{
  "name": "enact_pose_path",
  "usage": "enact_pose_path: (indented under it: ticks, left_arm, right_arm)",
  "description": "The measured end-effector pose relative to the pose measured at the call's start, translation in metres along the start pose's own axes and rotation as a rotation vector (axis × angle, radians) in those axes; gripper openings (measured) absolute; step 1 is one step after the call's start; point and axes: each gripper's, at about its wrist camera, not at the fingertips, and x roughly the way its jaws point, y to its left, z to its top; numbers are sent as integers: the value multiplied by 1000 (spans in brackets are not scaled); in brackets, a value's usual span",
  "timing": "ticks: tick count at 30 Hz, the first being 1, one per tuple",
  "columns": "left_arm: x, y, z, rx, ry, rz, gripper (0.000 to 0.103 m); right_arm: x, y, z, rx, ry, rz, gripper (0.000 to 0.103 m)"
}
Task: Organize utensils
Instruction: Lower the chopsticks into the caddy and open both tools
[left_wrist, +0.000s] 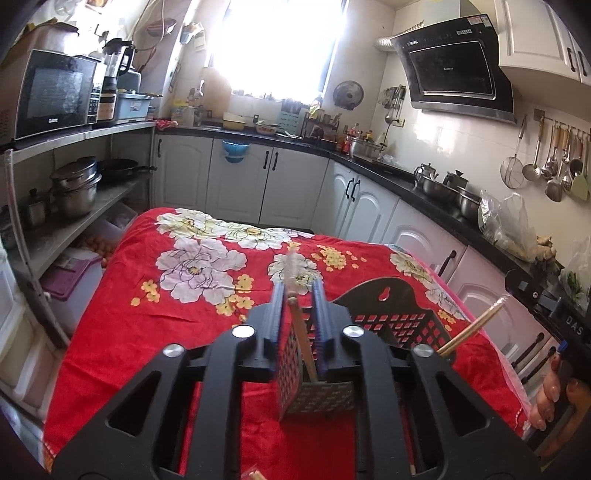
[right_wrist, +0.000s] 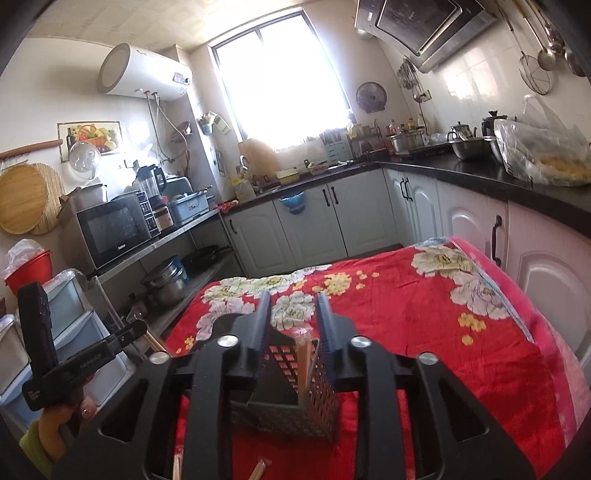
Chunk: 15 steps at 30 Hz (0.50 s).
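A black perforated utensil holder stands on the red flowered cloth. In the left wrist view my left gripper hangs over the holder's left end. A thin wooden stick with a bristly tip stands in the holder and rises between the blue pads, with a gap on its right side. In the right wrist view my right gripper is open above the holder. Pale chopsticks stand in it between the fingers, touching neither. Another pair of chopsticks leans out at the holder's right end.
Loose chopstick ends lie on the cloth under my right gripper. White cabinets and a black counter with pots run along the right. Shelves with a microwave and pans stand on the left. A hand holds the left gripper.
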Motion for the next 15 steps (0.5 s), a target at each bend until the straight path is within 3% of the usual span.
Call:
enact_pose_path:
  ticks: [7,15]
  left_arm:
    - [-10,-3,-7,22,-4,19,19]
    - [-20,-3,-17,13,4,13,36]
  right_arm:
    - [-12,1,-8,7,26,1,41]
    - [-27,1,-17,0,44,-2,51]
